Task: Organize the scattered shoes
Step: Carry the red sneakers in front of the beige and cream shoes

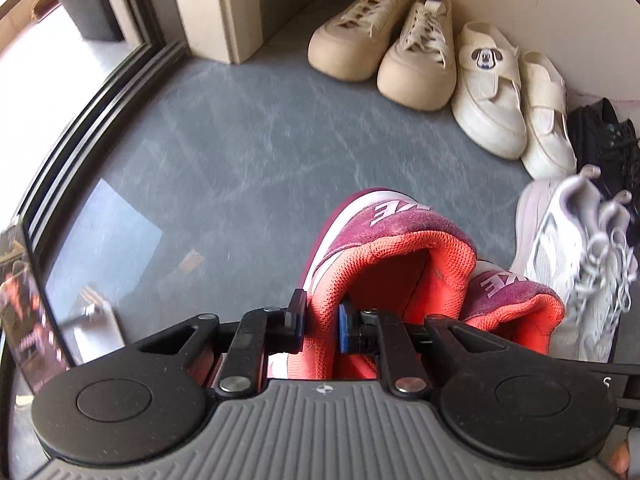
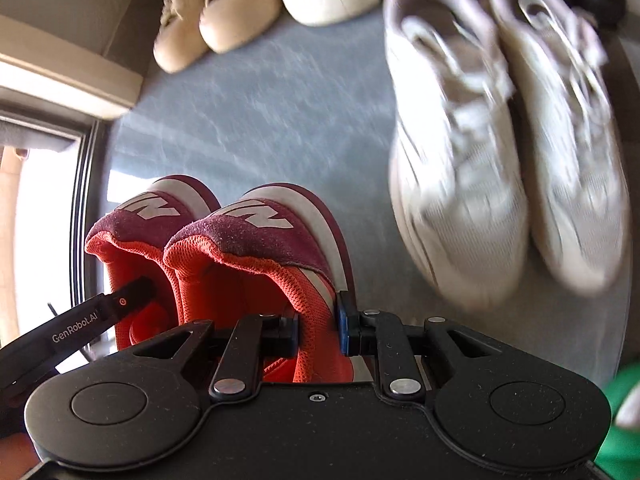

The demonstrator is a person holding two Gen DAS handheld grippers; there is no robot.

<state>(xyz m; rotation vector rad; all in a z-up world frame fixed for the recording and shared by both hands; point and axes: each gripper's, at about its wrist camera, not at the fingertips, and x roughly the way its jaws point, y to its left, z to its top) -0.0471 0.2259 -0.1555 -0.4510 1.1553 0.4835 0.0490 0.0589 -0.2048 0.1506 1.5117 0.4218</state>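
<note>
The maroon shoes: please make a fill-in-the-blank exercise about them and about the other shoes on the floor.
1. Each gripper is shut on the collar of one ____ shoe.
2. The left gripper and the right gripper together hold ____ shoes.
3. The lining inside the left maroon shoe and the right maroon shoe is ____.
4. The beige lace-up pair stands beside the ____ strap shoes along the wall.

Missing words: maroon; two; orange; white

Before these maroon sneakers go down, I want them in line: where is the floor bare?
Bare grey floor lies between the door track and the beige sneakers. By the wall it is crowded: white slip-ons, black shoe, grey-white sneakers are packed together.
</note>
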